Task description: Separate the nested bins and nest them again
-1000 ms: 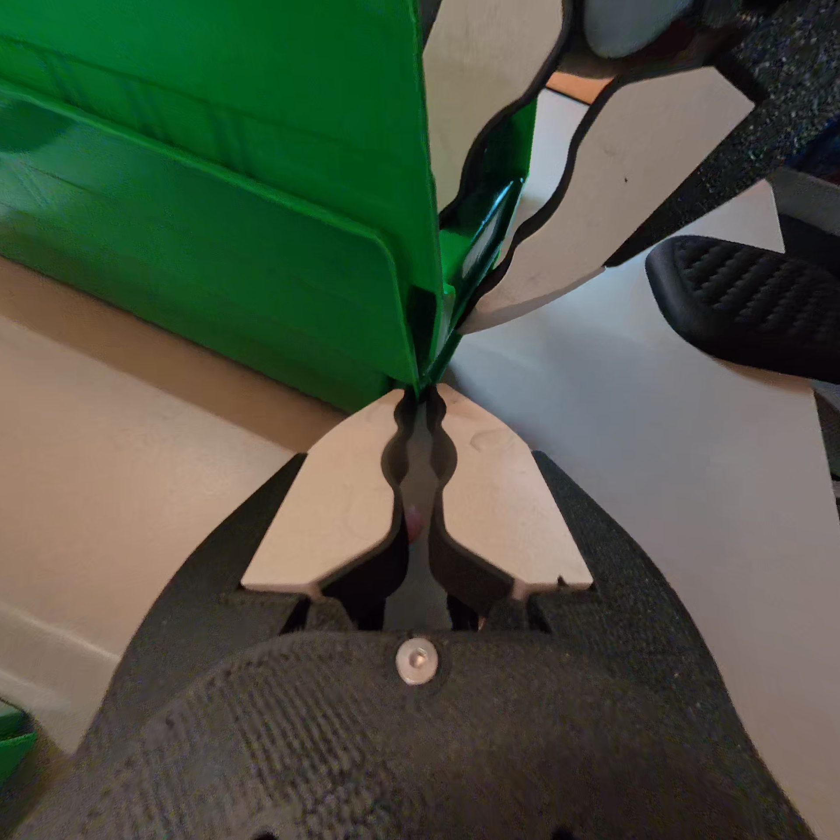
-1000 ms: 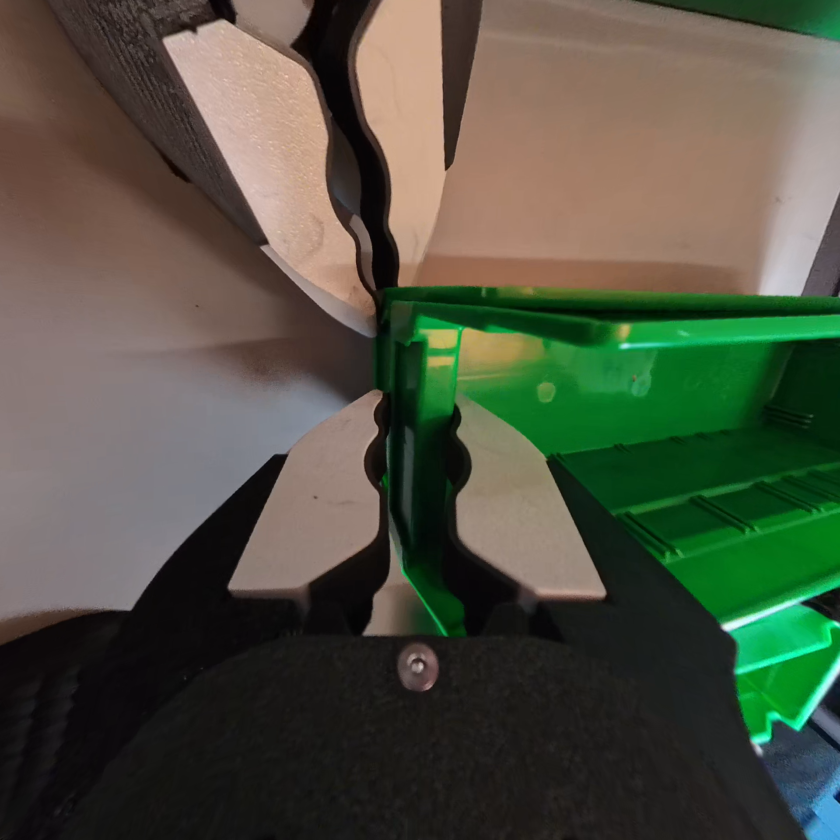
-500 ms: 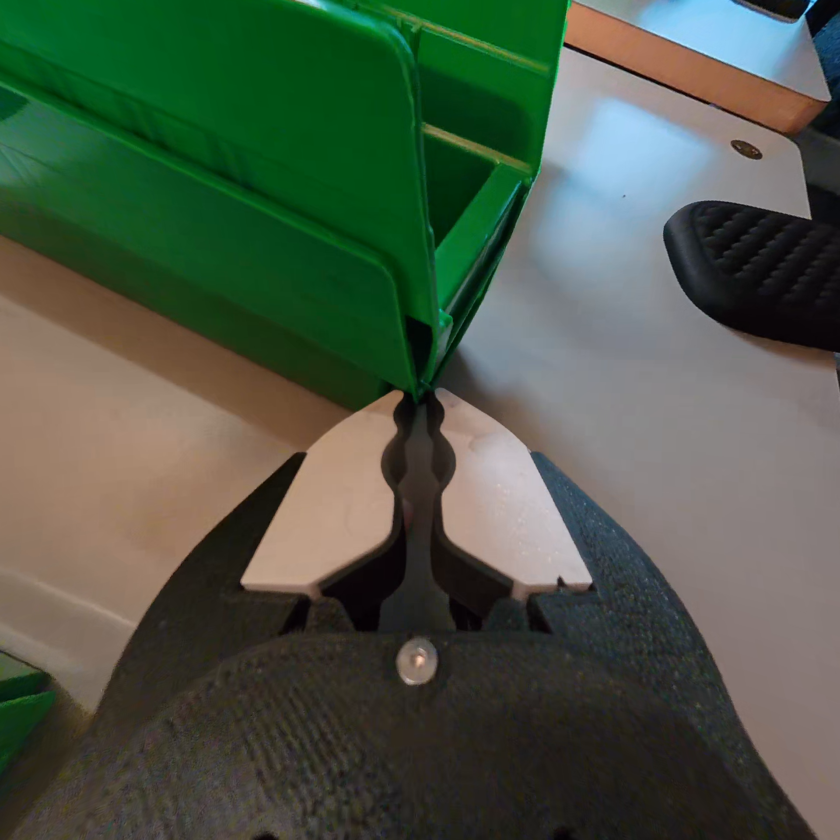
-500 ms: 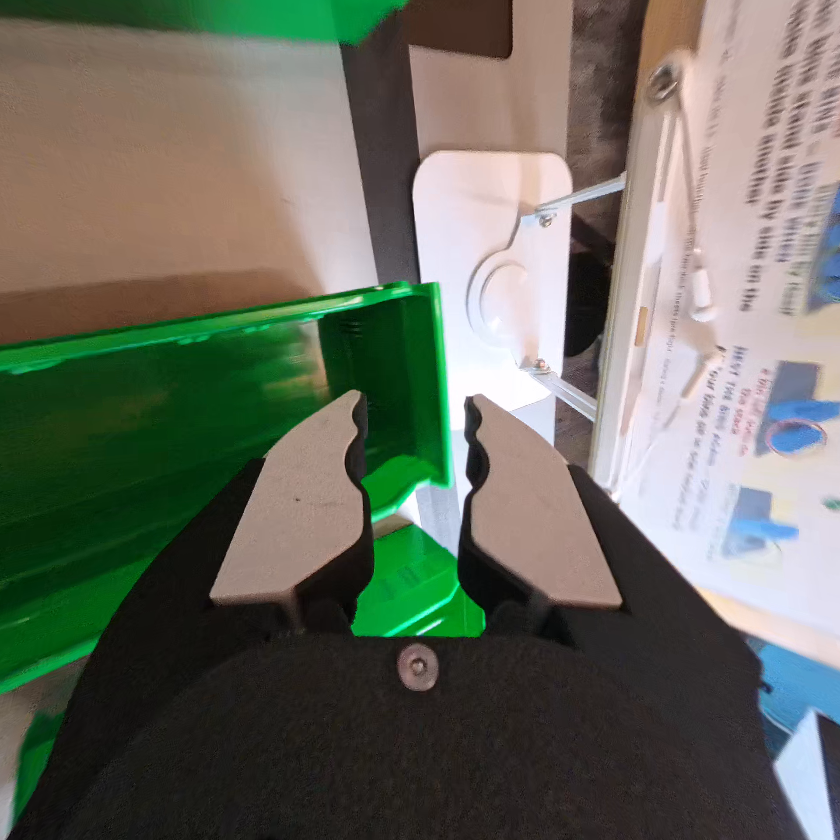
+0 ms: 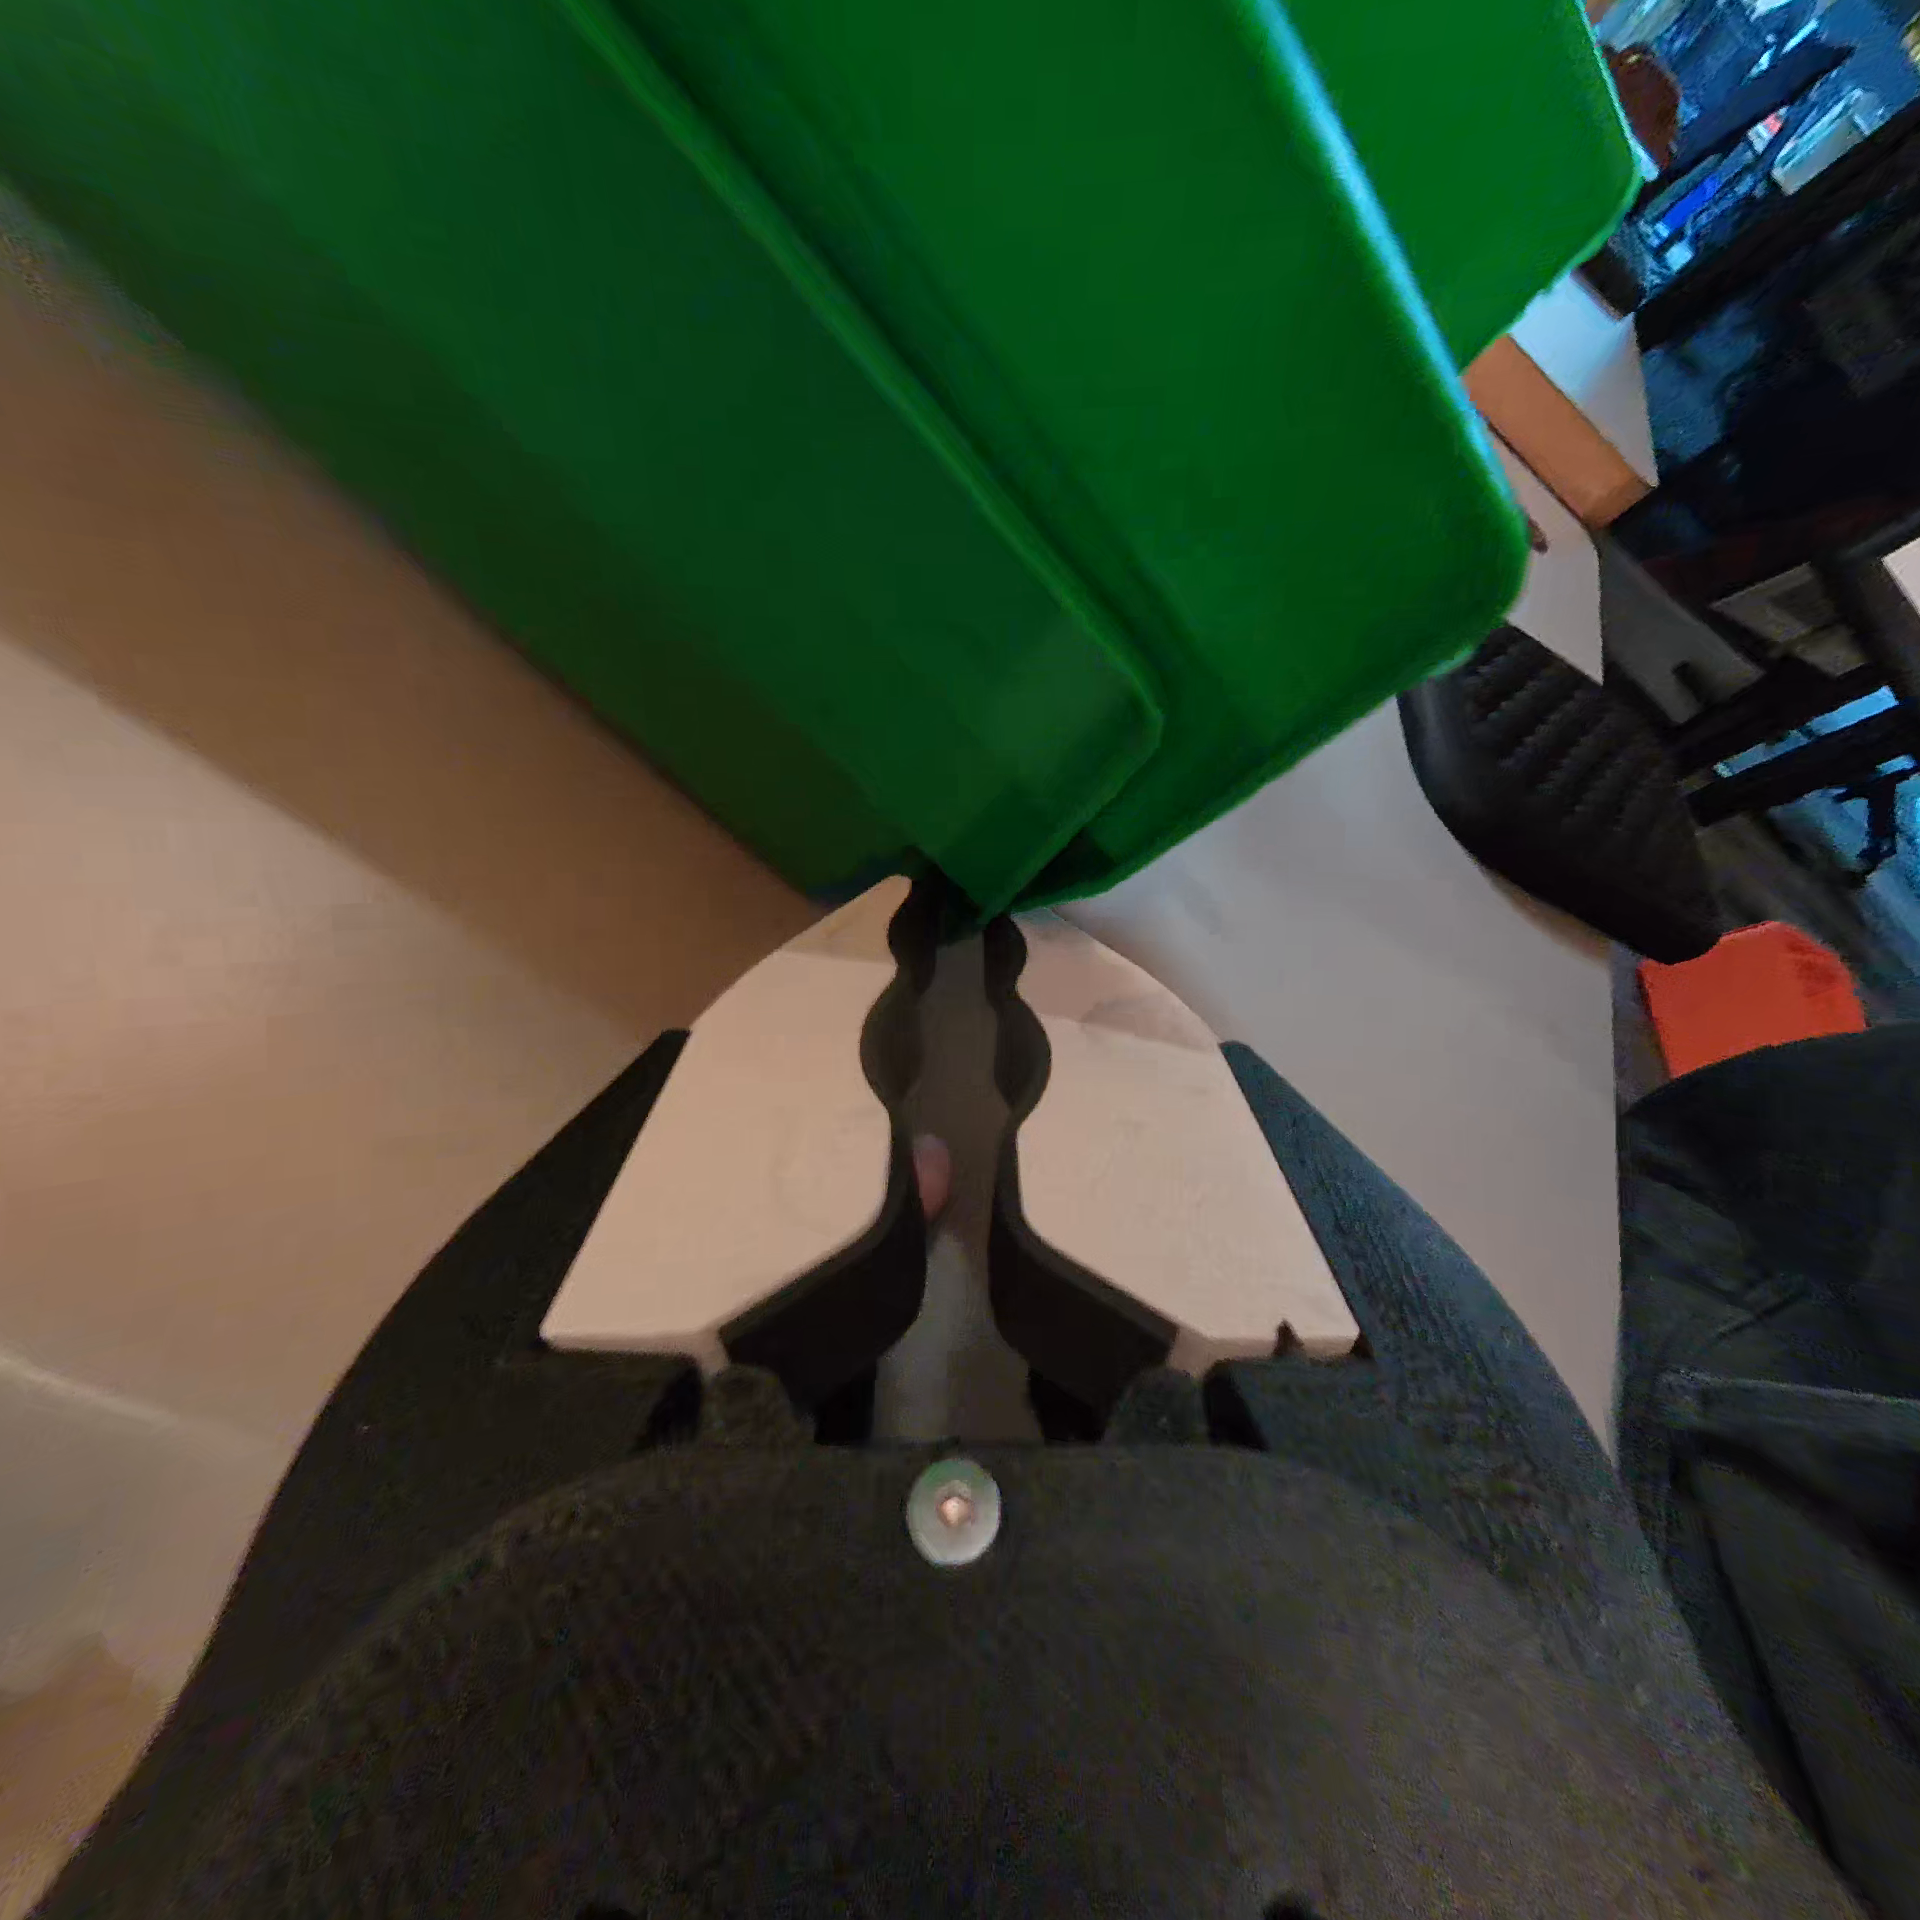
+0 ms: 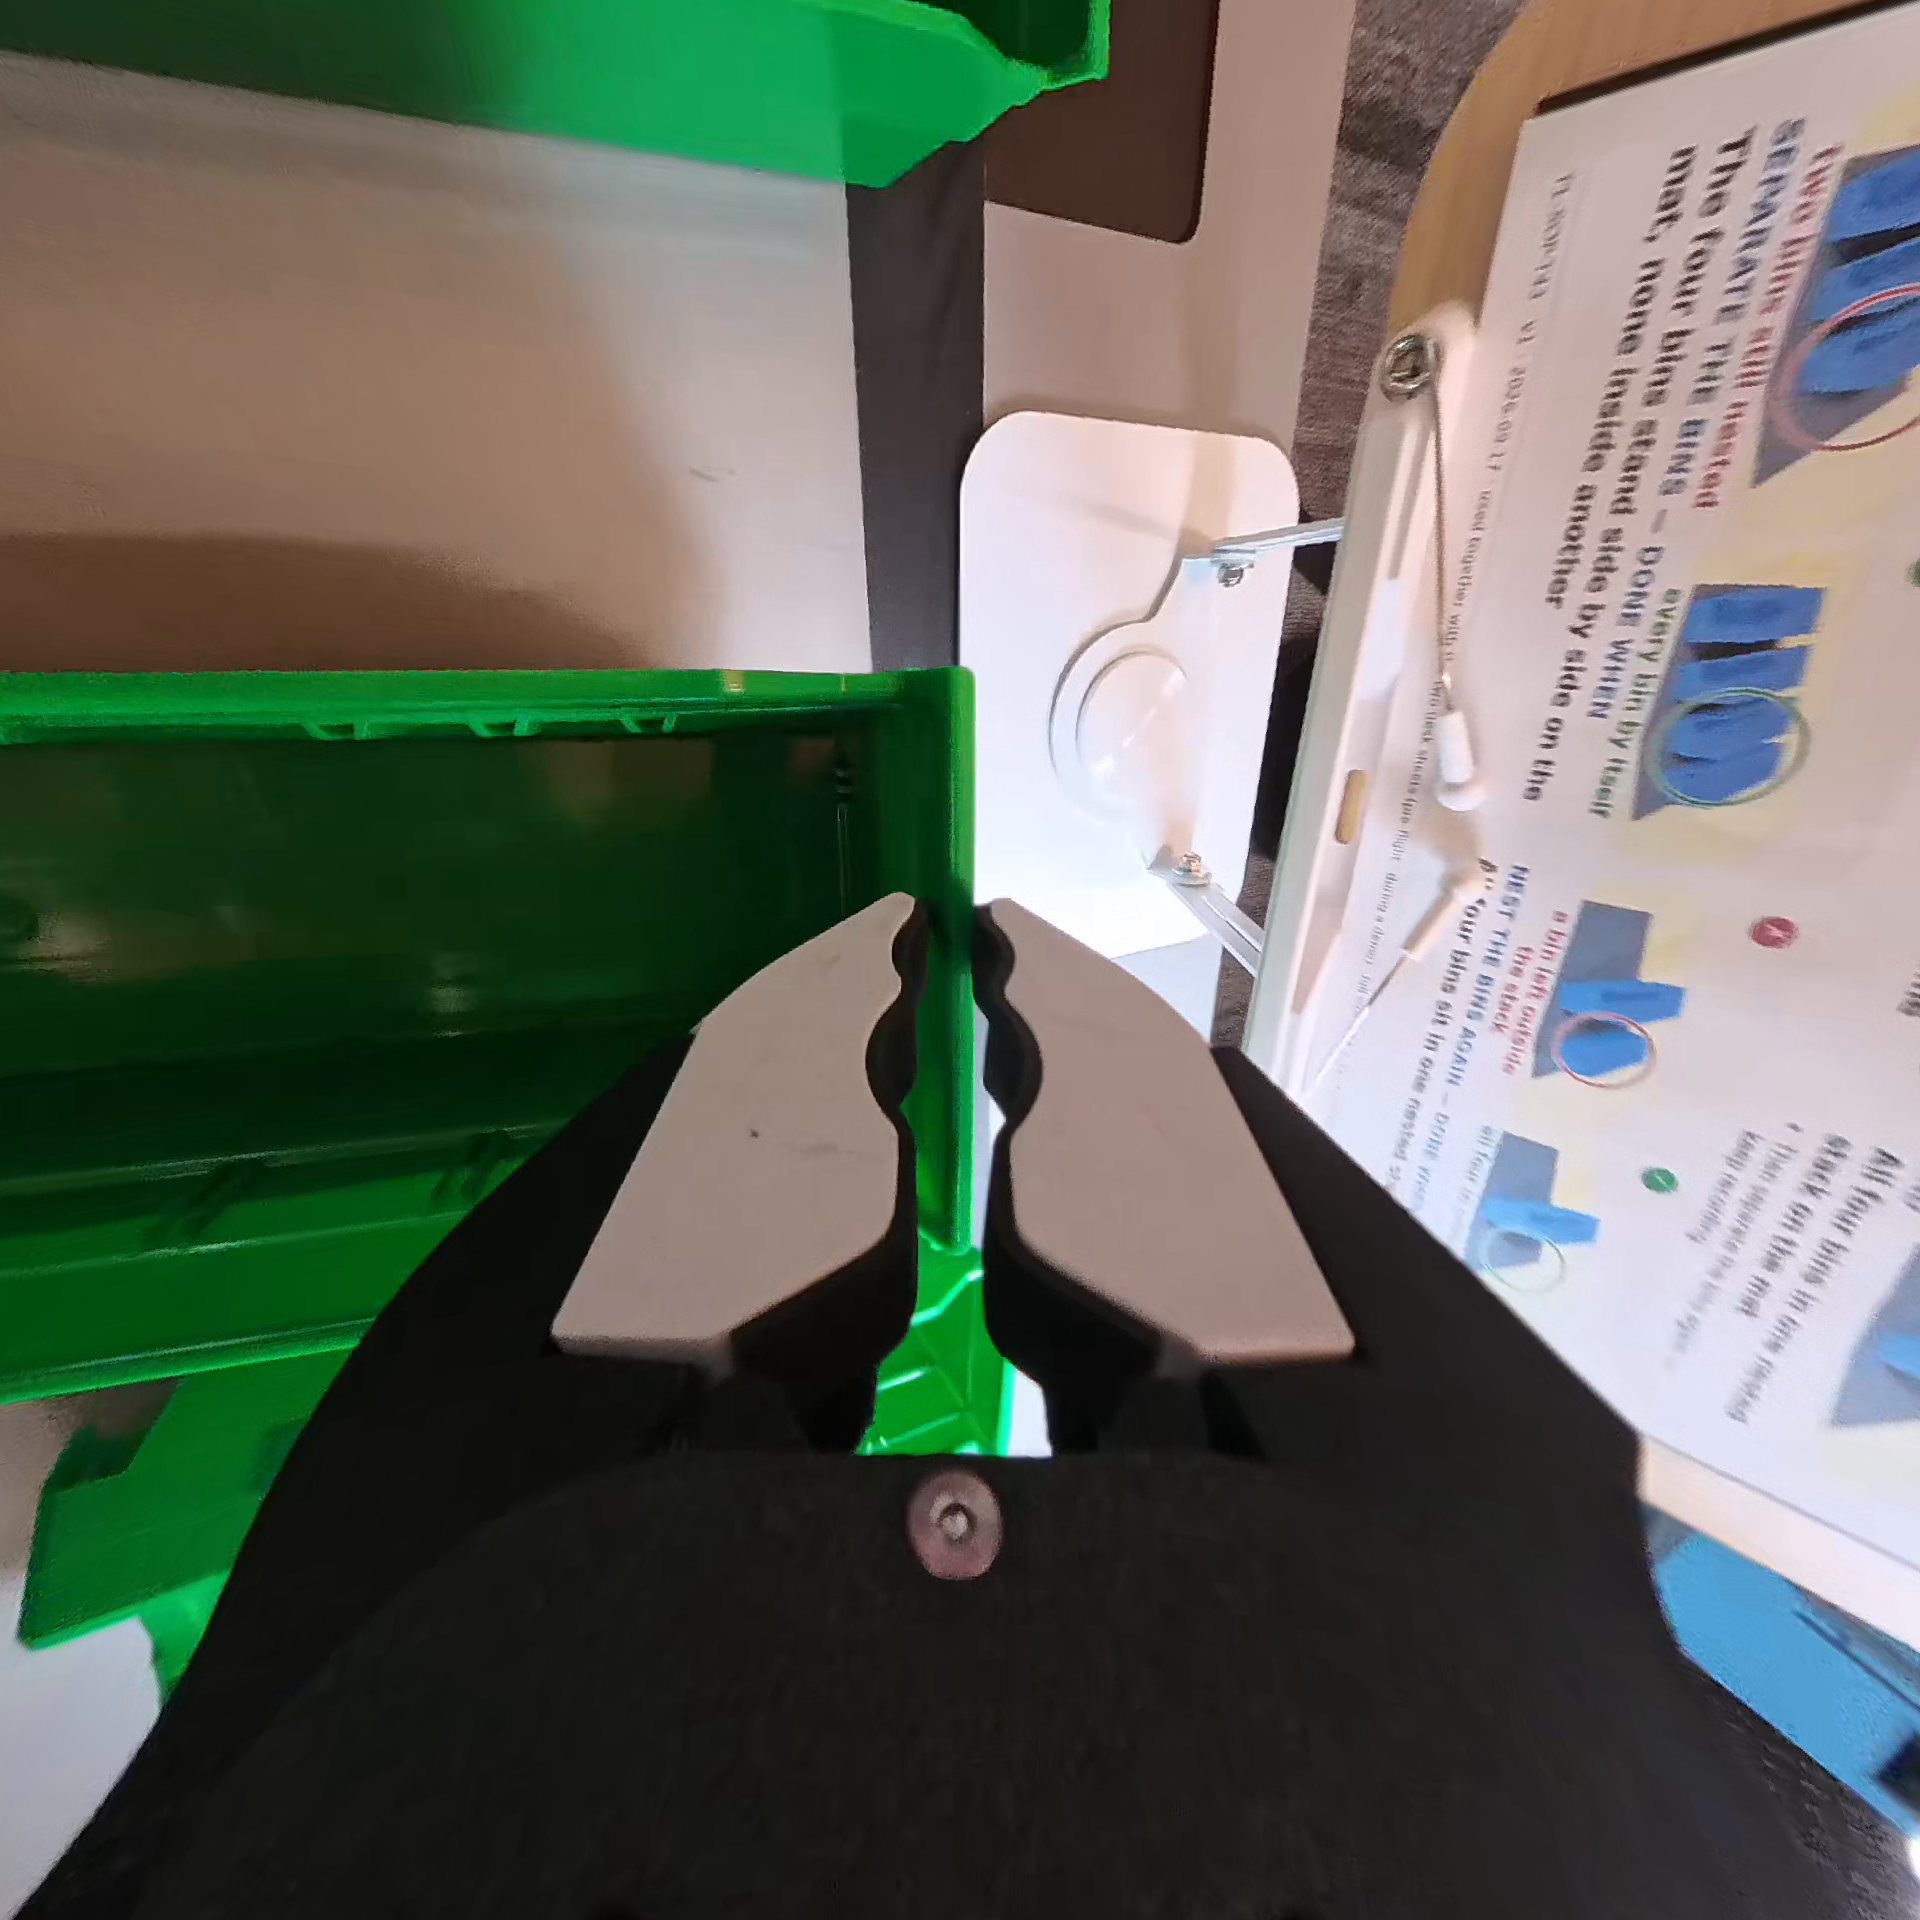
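In the left wrist view my left gripper is shut on the bottom corner edge of the nested green bins. It holds them tilted up off the pale table, and I see their smooth outer sides, one shell stepped past the other. In the right wrist view my right gripper is shut on the thin end wall of a green bin lying open toward me. Another green bin shows at the top edge. A green bin part lies at the lower left.
A printed instruction sheet on a board and a white bracket plate stand right of the bin. A black chair armrest, an orange object and a person's dark clothing are at the right. Tip to tip, the grippers are about 30 centimeters apart.
My right gripper let go of the bin wall beside the left gripper, moved to the bin's far end open, and has closed on the end wall. My left gripper has tipped its bins upward.
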The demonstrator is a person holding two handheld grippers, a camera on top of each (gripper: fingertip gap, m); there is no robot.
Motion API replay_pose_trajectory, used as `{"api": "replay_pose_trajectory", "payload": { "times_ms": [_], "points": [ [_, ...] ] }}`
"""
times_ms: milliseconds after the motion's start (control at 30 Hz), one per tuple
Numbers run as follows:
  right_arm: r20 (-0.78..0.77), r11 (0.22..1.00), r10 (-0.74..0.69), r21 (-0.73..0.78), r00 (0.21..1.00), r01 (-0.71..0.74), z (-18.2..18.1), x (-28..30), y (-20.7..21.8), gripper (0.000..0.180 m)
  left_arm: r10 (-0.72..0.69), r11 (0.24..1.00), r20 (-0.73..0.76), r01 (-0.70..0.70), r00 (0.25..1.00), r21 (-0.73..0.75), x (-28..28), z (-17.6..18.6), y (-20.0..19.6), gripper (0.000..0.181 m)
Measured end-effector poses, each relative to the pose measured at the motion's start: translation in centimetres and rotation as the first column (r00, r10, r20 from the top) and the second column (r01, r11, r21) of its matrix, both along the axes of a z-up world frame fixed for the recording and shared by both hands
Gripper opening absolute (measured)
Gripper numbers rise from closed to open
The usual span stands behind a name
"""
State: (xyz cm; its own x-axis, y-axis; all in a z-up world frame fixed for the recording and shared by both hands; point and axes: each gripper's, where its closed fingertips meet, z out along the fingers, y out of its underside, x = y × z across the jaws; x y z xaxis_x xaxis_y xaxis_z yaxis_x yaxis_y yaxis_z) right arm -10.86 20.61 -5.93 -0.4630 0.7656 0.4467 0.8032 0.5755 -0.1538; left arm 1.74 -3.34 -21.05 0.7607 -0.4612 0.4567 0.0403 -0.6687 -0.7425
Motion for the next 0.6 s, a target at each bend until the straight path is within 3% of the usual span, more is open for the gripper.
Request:
{"api": "replay_pose_trajectory", "payload": {
  "times_ms": [233, 500, 533, 600],
  "points": [
    [-0.095, 0.999, 0.023, 0.032, 0.995, -0.020, 4.0, 1.0, -1.5, 0.007, 0.000, 1.000, -0.023, 0.000, 1.000, 0.020, 0.1, 0.3, 0.3, 0.008],
    [-0.103, 0.994, 0.024, 0.104, 0.994, -0.014, 5.6, 2.1, -2.0, 0.007, 0.012, 0.997, -0.074, -0.006, 0.997, 0.071, -0.1, 0.4, 0.7, 0.008],
    [-0.105, 0.993, 0.022, 0.115, 0.994, -0.009, 5.8, 2.3, -1.9, 0.007, 0.016, 0.997, -0.088, -0.009, 0.996, 0.077, -0.3, 0.5, 0.7, 0.010],
    [-0.118, 0.993, 0.021, 0.121, 0.993, -0.006, 6.2, 2.7, -2.2, 0.007, 0.019, 0.995, -0.142, -0.005, 0.990, 0.100, -0.7, 0.6, 0.3, 0.030]
  ]
}}
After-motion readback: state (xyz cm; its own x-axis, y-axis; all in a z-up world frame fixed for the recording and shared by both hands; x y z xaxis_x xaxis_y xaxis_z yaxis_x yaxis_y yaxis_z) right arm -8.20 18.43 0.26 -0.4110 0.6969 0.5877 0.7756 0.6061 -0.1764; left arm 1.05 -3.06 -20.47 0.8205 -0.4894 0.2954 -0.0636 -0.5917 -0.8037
